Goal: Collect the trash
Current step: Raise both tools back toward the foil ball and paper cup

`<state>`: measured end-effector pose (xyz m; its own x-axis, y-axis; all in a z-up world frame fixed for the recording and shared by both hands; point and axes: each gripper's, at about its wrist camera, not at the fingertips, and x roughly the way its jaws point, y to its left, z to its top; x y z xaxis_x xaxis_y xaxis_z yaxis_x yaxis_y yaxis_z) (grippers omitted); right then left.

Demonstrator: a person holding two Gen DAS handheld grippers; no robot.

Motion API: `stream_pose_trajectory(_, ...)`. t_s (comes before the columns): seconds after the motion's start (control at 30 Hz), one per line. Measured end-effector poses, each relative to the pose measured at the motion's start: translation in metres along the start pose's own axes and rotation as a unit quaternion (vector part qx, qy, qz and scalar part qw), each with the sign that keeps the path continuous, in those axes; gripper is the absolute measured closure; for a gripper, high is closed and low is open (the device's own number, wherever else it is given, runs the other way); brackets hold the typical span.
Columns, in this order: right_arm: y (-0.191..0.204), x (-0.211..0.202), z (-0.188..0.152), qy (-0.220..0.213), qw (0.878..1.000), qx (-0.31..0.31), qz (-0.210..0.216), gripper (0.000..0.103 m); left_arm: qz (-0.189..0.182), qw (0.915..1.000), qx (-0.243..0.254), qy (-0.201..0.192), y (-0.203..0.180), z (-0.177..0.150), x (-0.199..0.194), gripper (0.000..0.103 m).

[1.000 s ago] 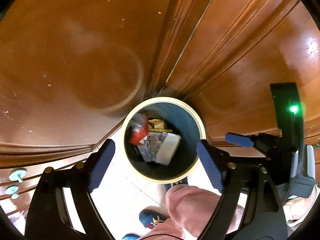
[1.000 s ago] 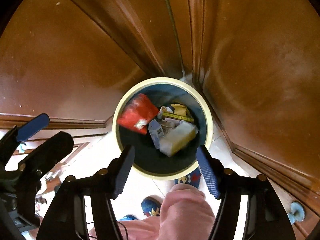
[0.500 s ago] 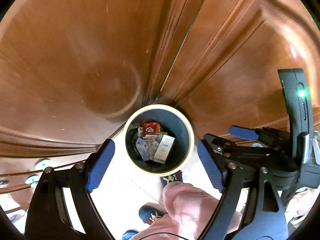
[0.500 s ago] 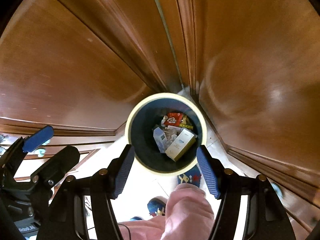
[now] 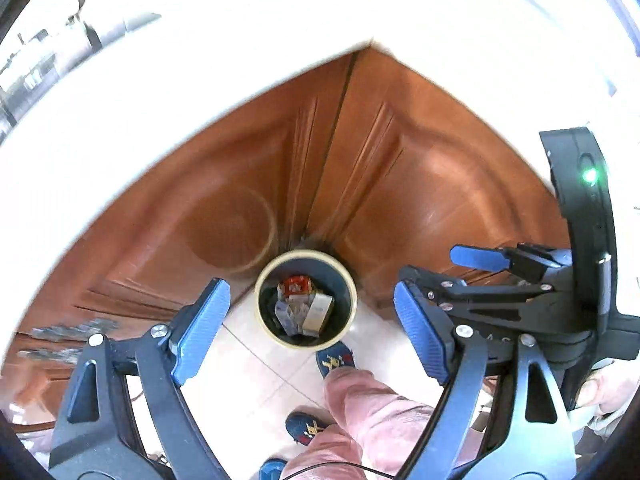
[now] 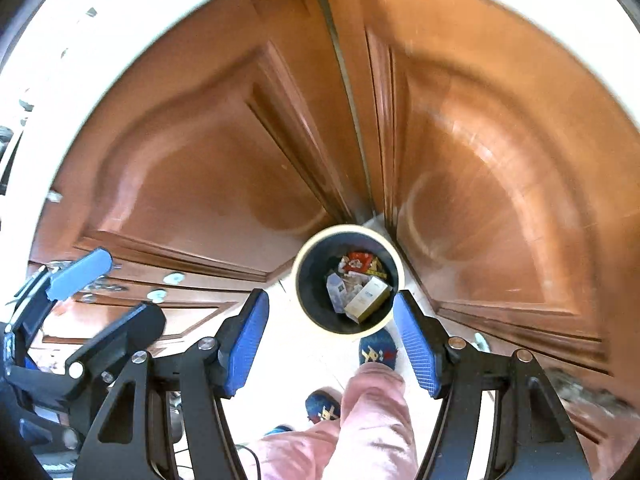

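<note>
A round dark bin with a cream rim [image 5: 262, 296] [image 6: 299, 292] stands on the pale tiled floor, far below both grippers. It holds trash: a red wrapper [image 5: 295, 283] [image 6: 357, 260], a cream box [image 5: 318, 313] [image 6: 368, 298] and crumpled pale packets [image 5: 286, 312] [image 6: 337, 288]. My left gripper [image 5: 310, 334] hangs open high above the bin with nothing between its blue pads. My right gripper [image 6: 334, 340] is open too and empty. Each gripper also shows at the edge of the other's view, the right gripper [image 5: 560, 280] and the left gripper [image 6: 80, 320].
Brown wooden cabinet doors [image 5: 224, 184] [image 6: 500, 168] meet in a corner behind the bin. A white countertop edge [image 5: 200, 48] [image 6: 60, 80] runs above them. A person's pink trouser leg [image 5: 368, 412] [image 6: 372, 420] and blue slippers [image 5: 335, 360] [image 6: 376, 350] are just in front of the bin.
Both grippers have risen well above the bin, which now looks much smaller. The white countertop has come into view. A red wrapper has dropped from the bin's rim down onto the trash.
</note>
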<state>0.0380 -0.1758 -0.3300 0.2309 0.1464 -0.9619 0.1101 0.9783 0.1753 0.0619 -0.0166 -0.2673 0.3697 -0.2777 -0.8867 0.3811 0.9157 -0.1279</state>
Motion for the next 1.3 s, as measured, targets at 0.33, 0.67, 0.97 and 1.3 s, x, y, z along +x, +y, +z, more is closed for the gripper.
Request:
stream_pose_trajectory(0.33,0.044,-0.128,0.029,-0.071,0.996,-0.049,0.018,0.037,0.034,0.9939,-0.006,-0.105,0.011,0.048,-0.138,0.02)
stream_pose_trajectory(0.67,0.081,-0.22,0.093,-0.158,0.981,-0.109,0.035,0.037,0.091,0.9741,-0.018,-0.206,0.031,0.119,-0.243,0.02)
stream_pose_trajectory(0.97,0.093,-0.278,0.191,-0.232,0.959,-0.156,0.053,0.037,0.171,0.9458,-0.039,-0.273,0.047,0.207,-0.306,0.02)
stream_pose_trajectory(1.3,0.11,-0.325,0.3,-0.255,0.951,-0.165,0.057,0.037,0.217,0.9294,-0.038,-0.296,0.039,0.263,-0.343,0.02)
